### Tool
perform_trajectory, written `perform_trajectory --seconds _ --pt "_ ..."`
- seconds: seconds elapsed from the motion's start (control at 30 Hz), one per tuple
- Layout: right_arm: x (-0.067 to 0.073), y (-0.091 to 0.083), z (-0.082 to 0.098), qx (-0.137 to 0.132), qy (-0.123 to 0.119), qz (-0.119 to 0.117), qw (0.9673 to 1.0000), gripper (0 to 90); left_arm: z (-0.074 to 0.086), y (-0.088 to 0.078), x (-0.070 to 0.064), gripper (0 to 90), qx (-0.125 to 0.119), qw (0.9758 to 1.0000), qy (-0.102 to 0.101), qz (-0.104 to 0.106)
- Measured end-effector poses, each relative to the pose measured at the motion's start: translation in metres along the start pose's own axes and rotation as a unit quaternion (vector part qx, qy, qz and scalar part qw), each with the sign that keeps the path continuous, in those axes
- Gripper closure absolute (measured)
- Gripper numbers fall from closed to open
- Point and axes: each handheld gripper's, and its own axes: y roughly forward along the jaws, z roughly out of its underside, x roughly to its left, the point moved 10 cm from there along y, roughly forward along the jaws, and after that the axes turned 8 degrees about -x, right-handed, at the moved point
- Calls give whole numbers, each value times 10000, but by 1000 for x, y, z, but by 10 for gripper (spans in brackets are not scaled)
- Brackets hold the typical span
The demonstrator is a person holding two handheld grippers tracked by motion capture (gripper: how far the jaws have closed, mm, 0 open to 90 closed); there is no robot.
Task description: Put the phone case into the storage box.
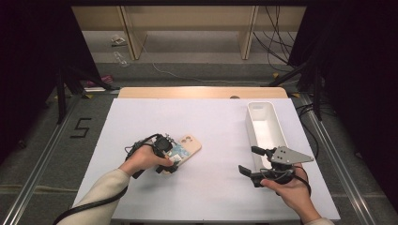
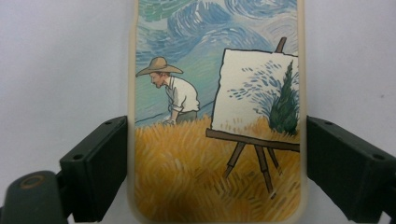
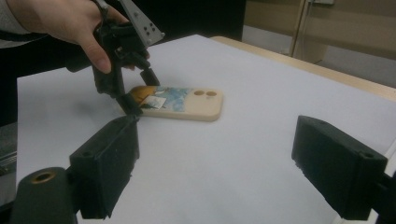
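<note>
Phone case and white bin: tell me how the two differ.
The phone case lies flat and thin with a painted picture on it; the white bin is plain, deeper and open-topped. The case sits left of centre between the jaws of the left gripper; the bin stands at the right, beside the right gripper, whose open jaws hold nothing. Both rest on the white table.
</note>
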Motion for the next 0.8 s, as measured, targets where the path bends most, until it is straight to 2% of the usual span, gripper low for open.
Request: perform_trajectory --seconds 0.4,0.8 --pt "0 0 0 -10 1 2 10000 158 1 -2 -3 111 -120 9999 -72 61" --pt "0 -1 -1 -36 -14 12 10000 158 -3 -12 -3 112 -429 9990 -85 -75"
